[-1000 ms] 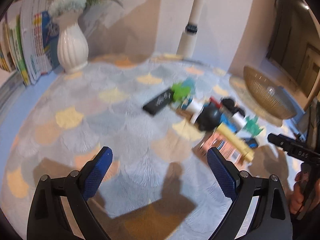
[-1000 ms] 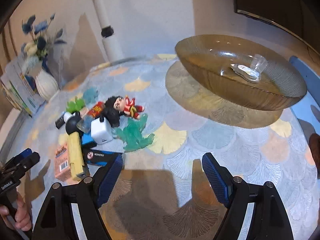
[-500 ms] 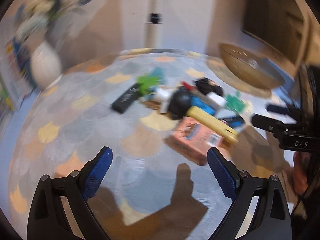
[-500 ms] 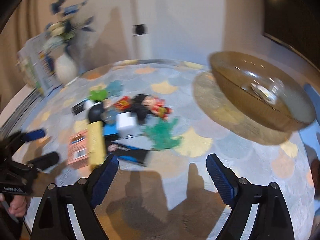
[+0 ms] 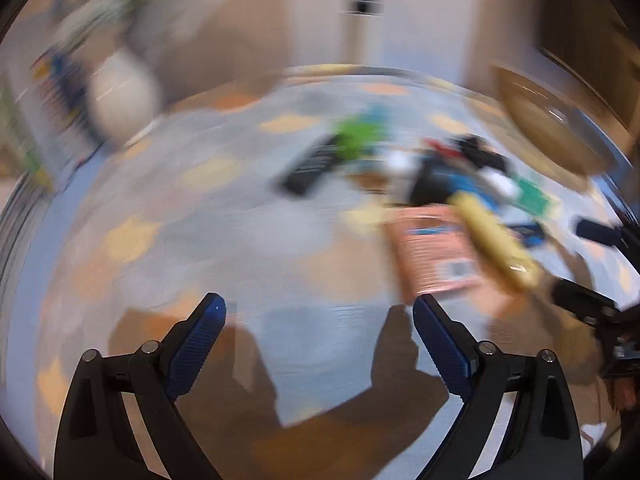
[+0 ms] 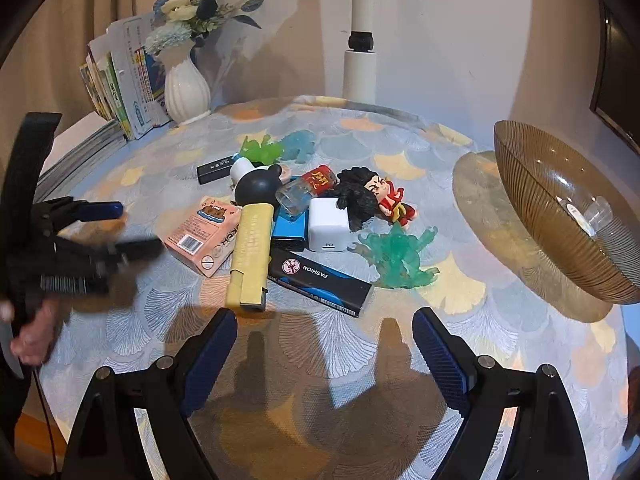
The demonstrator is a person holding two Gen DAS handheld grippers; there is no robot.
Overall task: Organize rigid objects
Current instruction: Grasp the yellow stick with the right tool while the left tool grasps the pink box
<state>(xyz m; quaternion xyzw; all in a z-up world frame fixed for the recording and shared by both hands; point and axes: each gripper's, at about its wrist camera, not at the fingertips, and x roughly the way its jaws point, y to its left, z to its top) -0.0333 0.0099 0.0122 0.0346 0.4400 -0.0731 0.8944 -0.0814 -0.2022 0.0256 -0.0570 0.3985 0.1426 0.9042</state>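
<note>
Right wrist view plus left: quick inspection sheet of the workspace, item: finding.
Surface: round table under a fan-pattern cloth.
Job's things: pile mid-table; yellow dispenser lies across pink box and blue box; white charger, black FASHION box, figurine, teal toy.
Clutter: amber bowl at the right holds a small clear cup.
Grippers: left gripper open, empty, view blurred; right gripper open, empty.
Cables: thin dark line at the lower left edge, unclear.
Surroundings: white vase with flowers, leaning booklets, white pole.

white vase (image 6: 187, 90) with flowers | books (image 6: 120, 92), possibly magazines | white pole (image 6: 361, 36)
</note>
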